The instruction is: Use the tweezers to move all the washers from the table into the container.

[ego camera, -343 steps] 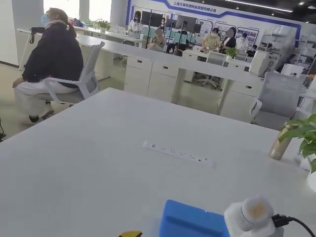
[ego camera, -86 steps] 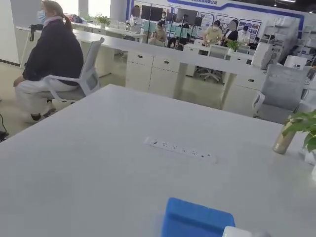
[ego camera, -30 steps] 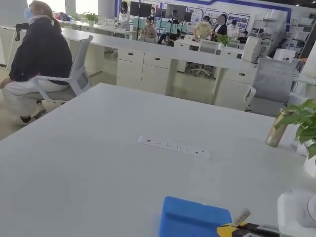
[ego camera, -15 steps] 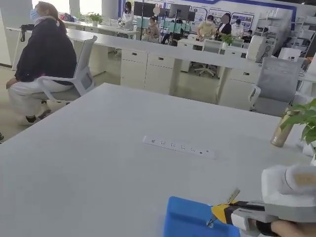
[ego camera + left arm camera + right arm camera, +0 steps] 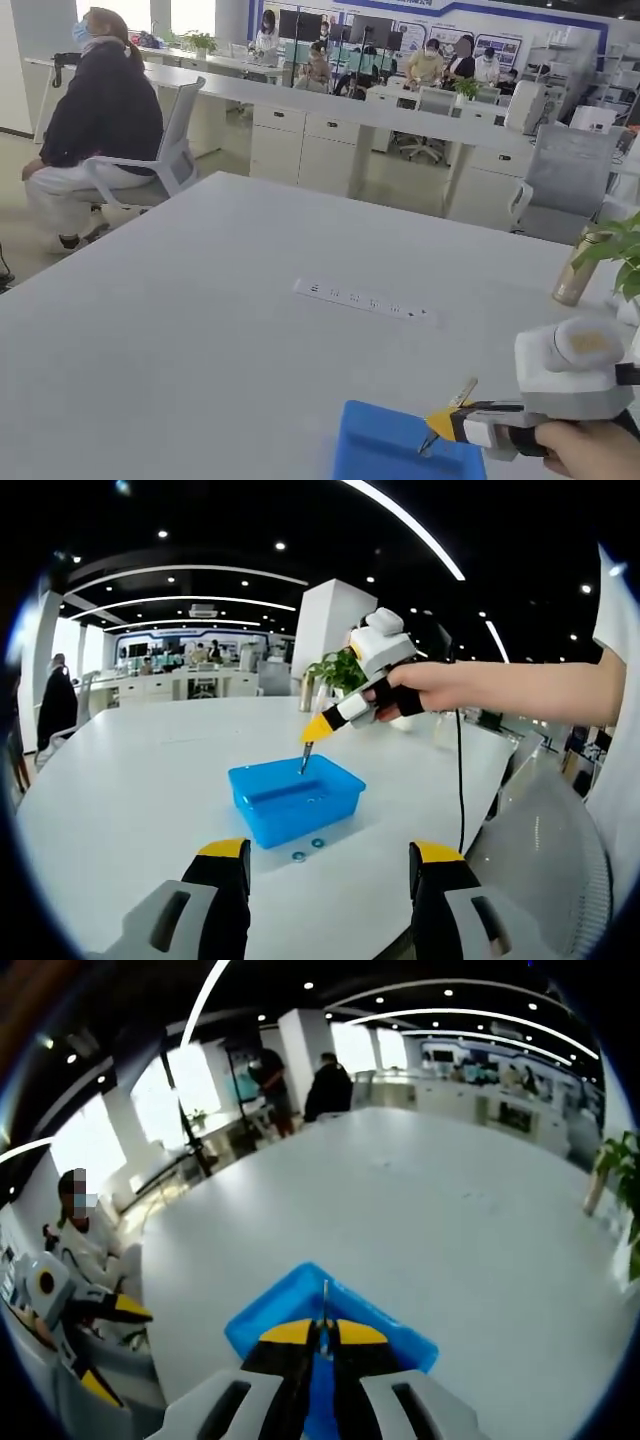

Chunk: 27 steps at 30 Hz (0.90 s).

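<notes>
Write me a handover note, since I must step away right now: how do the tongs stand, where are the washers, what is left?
Left tongs: open, holding nothing.
Right tongs: shut on the tweezers, tips pointing down over the blue container. Whether they carry a washer is too small to tell.
Two washers lie on the table, just outside the container's near wall.
Done: I cannot tell what is already inside the container.
Left: at least those two washers, to be picked up with the tweezers and dropped in.
</notes>
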Tool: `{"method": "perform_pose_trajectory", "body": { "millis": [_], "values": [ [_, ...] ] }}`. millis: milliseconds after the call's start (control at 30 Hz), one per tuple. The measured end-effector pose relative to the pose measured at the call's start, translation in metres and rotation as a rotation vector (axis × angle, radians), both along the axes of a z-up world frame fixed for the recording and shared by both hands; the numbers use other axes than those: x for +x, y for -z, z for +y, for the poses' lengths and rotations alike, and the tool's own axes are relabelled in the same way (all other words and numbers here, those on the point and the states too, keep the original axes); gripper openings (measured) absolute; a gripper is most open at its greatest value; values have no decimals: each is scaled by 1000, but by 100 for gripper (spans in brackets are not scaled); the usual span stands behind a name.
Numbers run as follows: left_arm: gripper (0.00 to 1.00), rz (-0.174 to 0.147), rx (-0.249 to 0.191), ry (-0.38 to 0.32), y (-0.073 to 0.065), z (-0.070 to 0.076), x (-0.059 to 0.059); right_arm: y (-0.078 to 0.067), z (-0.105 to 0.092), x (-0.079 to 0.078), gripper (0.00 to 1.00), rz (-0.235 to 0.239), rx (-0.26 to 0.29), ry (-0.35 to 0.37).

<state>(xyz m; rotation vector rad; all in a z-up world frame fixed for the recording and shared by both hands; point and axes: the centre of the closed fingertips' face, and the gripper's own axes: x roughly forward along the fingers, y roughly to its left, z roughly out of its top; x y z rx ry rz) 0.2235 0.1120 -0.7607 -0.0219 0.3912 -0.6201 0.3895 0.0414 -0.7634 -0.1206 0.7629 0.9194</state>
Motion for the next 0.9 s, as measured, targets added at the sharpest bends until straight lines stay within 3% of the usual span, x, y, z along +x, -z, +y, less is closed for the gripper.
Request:
{"method": "perform_pose_trajectory", "body": {
  "millis": [100,200,900],
  "values": [
    [64,-2,4,5,0,-1,0,7,1,0,3,23,-15,0],
    [64,-1,4,10,0,-2,-1,17,5,-7,3,36,-61,-48],
    [62,6,25,26,3,-2,-1,46,13,-8,3,58,-138,-93]
  ]
}}
